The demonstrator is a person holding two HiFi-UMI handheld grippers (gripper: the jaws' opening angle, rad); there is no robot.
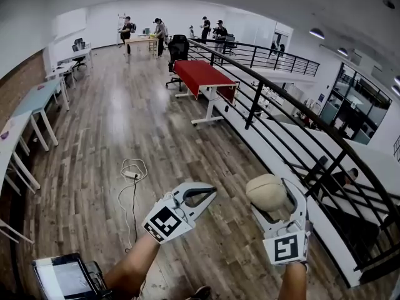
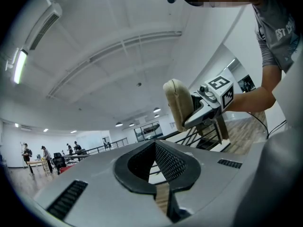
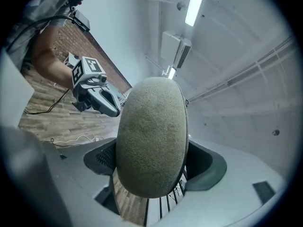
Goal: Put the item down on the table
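Now: right claw (image 1: 272,195) pinches the tan, oval, fuzzy item (image 1: 264,190) aloft over the wood-plank floor (image 1: 125,124). Left claw (image 1: 209,194) pressed together, empty. Best carried level to a counter, lowered until it rests, then released.

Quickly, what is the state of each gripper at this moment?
Left gripper: closed, nothing between its jaws.
Right gripper: closed on the beige oval item.
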